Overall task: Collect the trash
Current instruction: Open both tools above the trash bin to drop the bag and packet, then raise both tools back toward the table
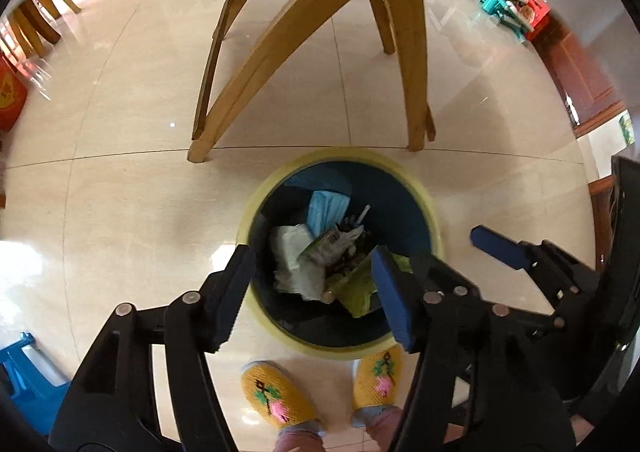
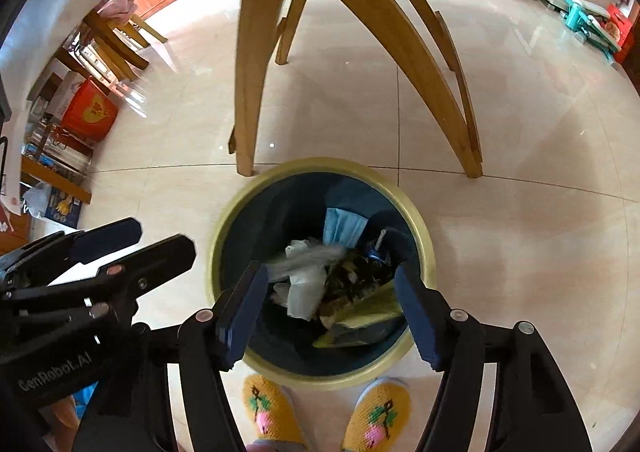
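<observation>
The left tool (image 1: 316, 294) hangs over the trash bin (image 1: 256, 208) with its two blue pads spread wide and nothing between them. The right tool (image 2: 334, 312) hangs beside it, just as wide apart and just as empty. Both point straight down into the bin's mouth.

The bin stands on the tiled floor (image 1: 120, 172), directly in front of the person's yellow knitted slippers (image 1: 276, 396). Inside lie a blue face mask (image 2: 342, 228), crumpled white paper or plastic (image 2: 304, 288), a printed wrapper (image 1: 332, 242) and a yellow-green packet (image 1: 356, 292); a pale streak over the paper in the right wrist view is too blurred to name.

Judging from empty tools above a part-filled bin, the drop appears done. The next move would call for lifting both tools away and seeking further trash; none is plainly visible on the floor here.

Just beyond the bin rise the curved wooden legs of a desk (image 2: 248, 92), close enough to catch a tool swung forward. A blue plastic stool (image 1: 24, 372) sits at far left.
</observation>
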Available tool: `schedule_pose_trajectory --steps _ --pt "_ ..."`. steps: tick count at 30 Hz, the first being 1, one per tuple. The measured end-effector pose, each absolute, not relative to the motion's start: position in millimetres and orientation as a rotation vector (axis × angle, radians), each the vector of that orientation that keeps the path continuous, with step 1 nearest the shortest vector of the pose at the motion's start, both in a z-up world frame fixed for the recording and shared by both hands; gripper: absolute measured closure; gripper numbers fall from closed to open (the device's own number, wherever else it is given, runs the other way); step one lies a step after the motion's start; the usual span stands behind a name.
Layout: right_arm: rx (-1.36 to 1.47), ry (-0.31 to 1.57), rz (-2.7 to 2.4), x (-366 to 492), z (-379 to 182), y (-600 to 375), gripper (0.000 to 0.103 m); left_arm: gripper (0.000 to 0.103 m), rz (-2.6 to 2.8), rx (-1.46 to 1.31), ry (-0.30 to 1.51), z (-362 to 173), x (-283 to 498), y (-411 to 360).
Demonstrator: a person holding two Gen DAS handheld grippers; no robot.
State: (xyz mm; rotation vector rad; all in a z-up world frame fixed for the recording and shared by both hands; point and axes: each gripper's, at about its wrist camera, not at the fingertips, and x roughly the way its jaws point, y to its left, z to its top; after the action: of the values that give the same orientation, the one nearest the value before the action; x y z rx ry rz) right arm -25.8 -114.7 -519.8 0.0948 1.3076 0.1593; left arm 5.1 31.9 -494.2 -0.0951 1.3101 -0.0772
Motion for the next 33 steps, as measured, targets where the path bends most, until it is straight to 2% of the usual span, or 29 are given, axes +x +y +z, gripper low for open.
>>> schedule_pose_trajectory --steps 7,14,17,20,27,29,33 --pt "0.111 1.294 0.125 -25.0 -524.5 -123.2 0.035 0.042 -0.033 -0.082 1.280 -485.6 4.4 42.0" --pt "0.158 1.292 0.093 -34.1 -474.4 -129.4 0.036 0.042 0.000 -0.090 1.276 -443.3 -1.3 46.1" --pt "0.162 1.293 0.094 -39.0 -441.7 -129.0 0.036 0.040 0.010 -0.090 1.275 -412.7 -5.6 46.9" --pt "0.167 1.290 0.094 -43.8 -404.6 -127.0 0.035 0.032 0.013 -0.096 1.273 -378.6 -9.0 49.3" --pt "0.154 1.259 0.103 -52.0 -304.8 -120.9 0.033 0.029 0.004 -0.105 1.250 -282.3 -16.9 56.2" --pt "0.150 1.242 0.104 -54.0 -271.3 -119.4 0.030 0.020 -0.008 -0.114 1.236 -248.6 -19.2 59.4" --pt "0.137 1.191 0.098 -57.8 -206.3 -117.6 0.025 0.020 -0.029 -0.117 1.199 -188.1 -23.5 66.1"
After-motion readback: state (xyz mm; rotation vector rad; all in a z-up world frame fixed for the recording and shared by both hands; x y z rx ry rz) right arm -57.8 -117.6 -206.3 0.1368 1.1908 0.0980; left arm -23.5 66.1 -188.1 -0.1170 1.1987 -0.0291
